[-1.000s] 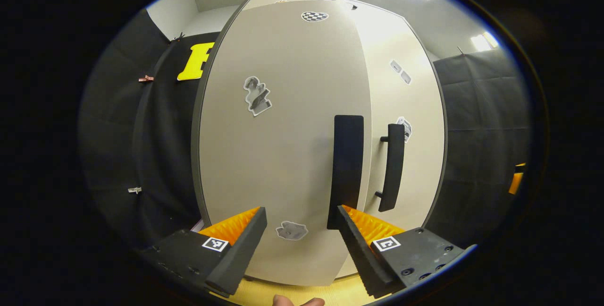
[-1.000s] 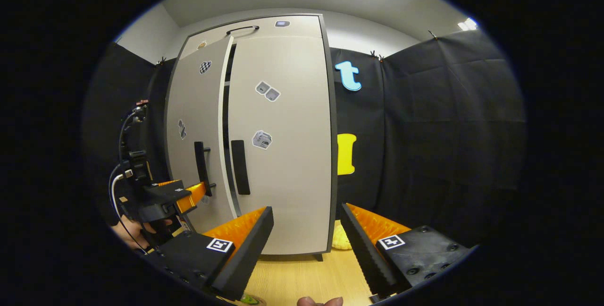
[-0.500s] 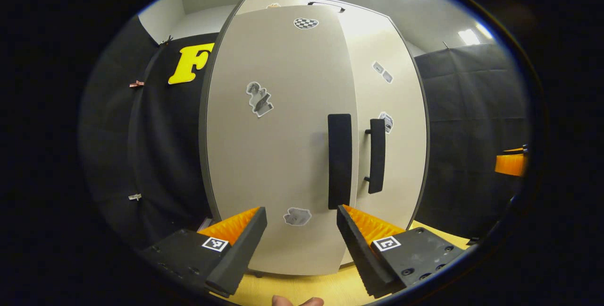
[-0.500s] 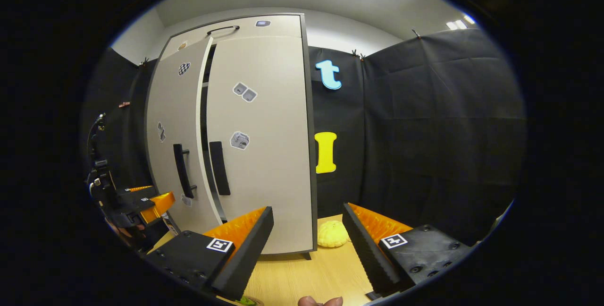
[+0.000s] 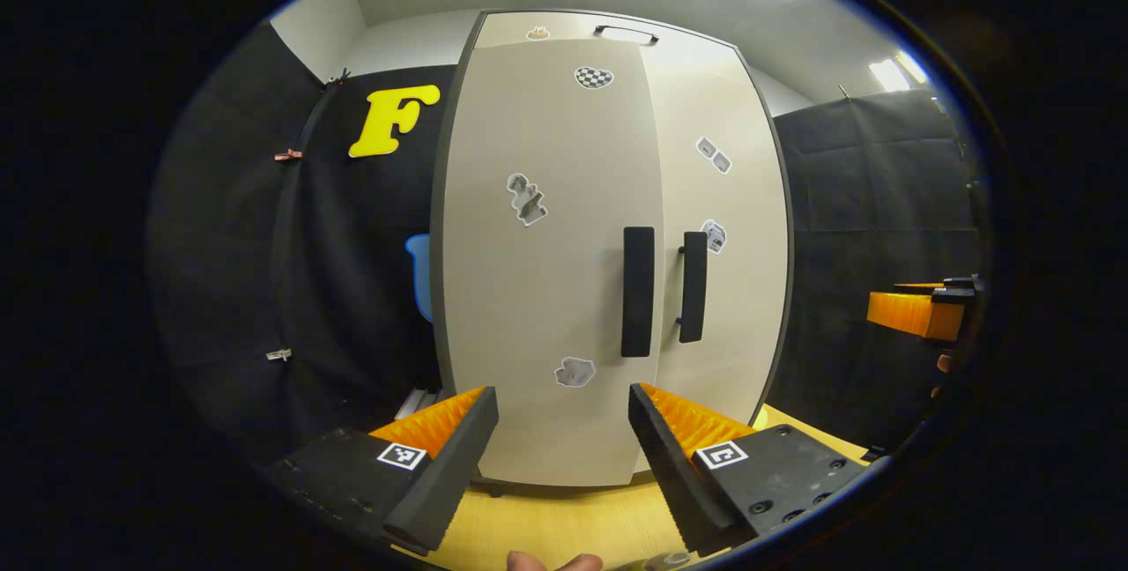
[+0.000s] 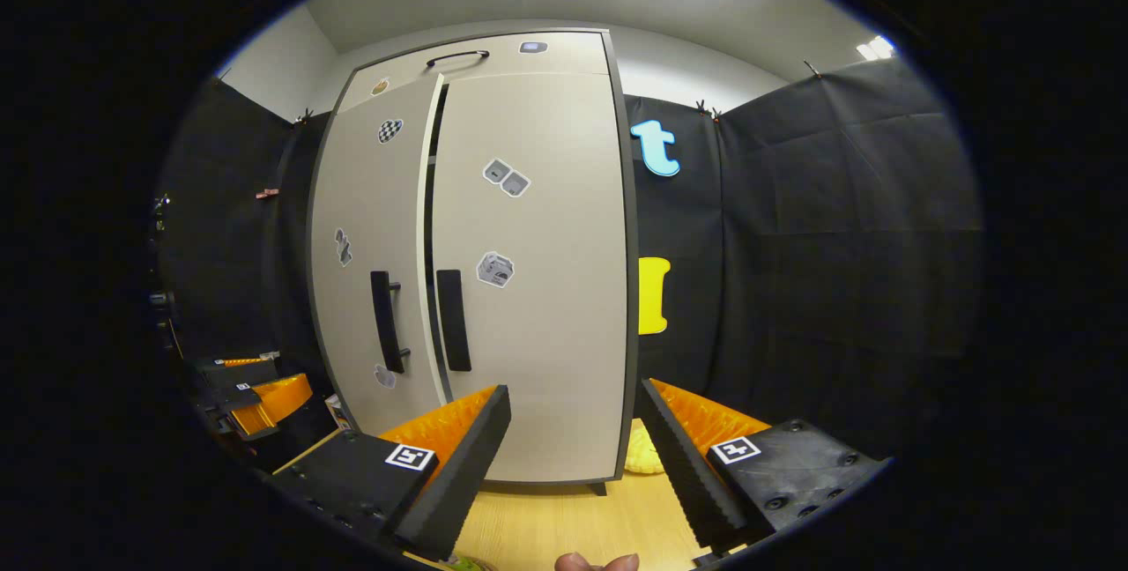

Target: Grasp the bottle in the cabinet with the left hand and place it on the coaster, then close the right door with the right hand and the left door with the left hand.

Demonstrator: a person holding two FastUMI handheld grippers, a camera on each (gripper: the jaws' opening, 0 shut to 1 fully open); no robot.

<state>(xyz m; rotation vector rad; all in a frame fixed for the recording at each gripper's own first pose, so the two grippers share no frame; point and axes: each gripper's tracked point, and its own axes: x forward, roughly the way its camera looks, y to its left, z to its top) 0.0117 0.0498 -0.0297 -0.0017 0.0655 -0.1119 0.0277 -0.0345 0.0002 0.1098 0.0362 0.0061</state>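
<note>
The cabinet stands at the tabletop's back edge, pale grey with a dark frame, stickers and two black handles. Its right door is flush; the left door is slightly ajar. Left gripper and right gripper hang wide apart, empty.
</note>
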